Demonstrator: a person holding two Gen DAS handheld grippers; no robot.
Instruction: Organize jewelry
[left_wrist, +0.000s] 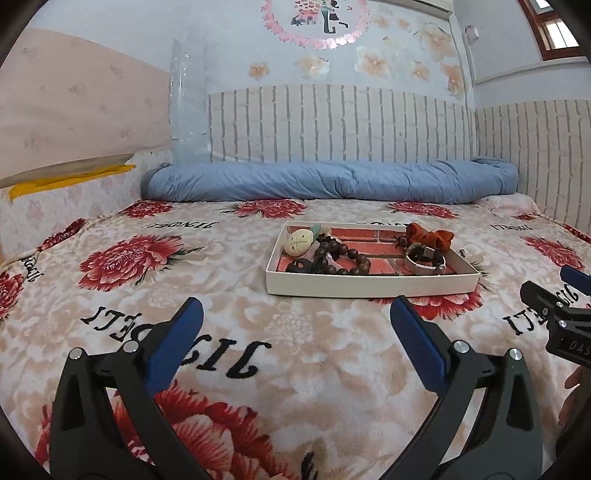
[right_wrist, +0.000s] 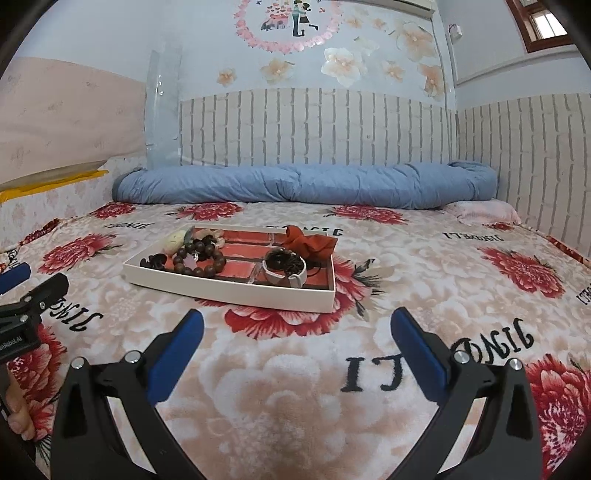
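Note:
A shallow white tray (left_wrist: 369, 286) with a red brick-pattern floor lies on the floral blanket; it also shows in the right wrist view (right_wrist: 229, 291). In it lie a dark wooden bead bracelet (left_wrist: 347, 258) (right_wrist: 199, 260), a cream oval piece (left_wrist: 300, 242) (right_wrist: 175, 240), an orange scrunchie (left_wrist: 430, 234) (right_wrist: 310, 240), a white band (left_wrist: 424, 264) (right_wrist: 286, 275) and small black pieces (left_wrist: 300, 266) (right_wrist: 153, 260). My left gripper (left_wrist: 295, 314) is open and empty, short of the tray's near wall. My right gripper (right_wrist: 297, 325) is open and empty, near the tray's right corner.
A rolled blue quilt (left_wrist: 328, 181) (right_wrist: 306, 184) lies along the far wall. A pink headboard (left_wrist: 74, 107) stands at the left. The right gripper's body (left_wrist: 561, 314) shows at the right edge of the left view; the left gripper's body (right_wrist: 26, 310) at the left edge of the right view.

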